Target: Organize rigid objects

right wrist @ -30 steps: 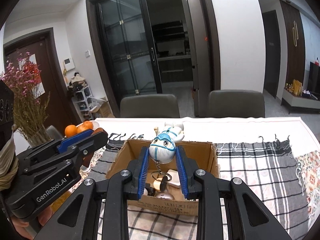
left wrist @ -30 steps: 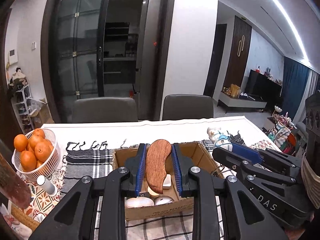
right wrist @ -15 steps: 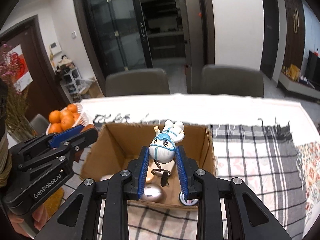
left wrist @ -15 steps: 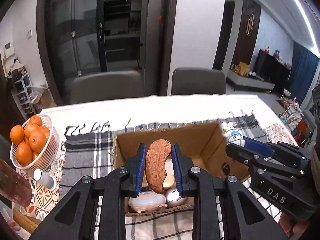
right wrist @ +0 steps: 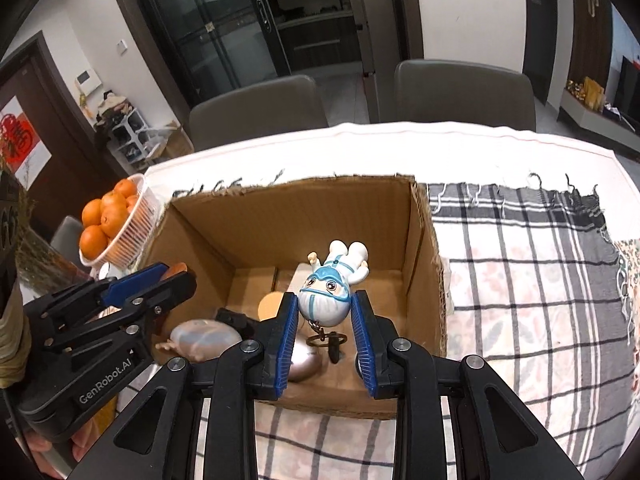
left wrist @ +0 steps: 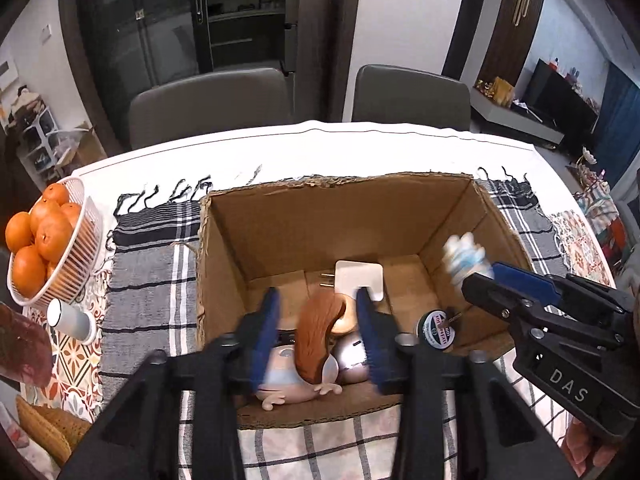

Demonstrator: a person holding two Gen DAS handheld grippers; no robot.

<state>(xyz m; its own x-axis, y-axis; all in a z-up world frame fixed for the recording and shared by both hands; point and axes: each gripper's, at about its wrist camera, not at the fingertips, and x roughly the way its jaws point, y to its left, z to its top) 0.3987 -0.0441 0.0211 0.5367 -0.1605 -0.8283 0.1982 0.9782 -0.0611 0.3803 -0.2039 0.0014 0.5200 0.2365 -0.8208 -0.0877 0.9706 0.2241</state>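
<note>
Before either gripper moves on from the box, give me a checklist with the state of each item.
1. Left gripper open: ok, gaps both sides of the wooden piece.
2. Wooden piece inside the box: ok.
3. Right gripper above the box opening: ok.
4. Doll let go: not ok, clamped between the pads.
5. Grippers apart from each other: ok.

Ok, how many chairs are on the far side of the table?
2: the left chair and the right chair stand side by side behind the far edge of the table. The table's other sides are out of view.
</note>
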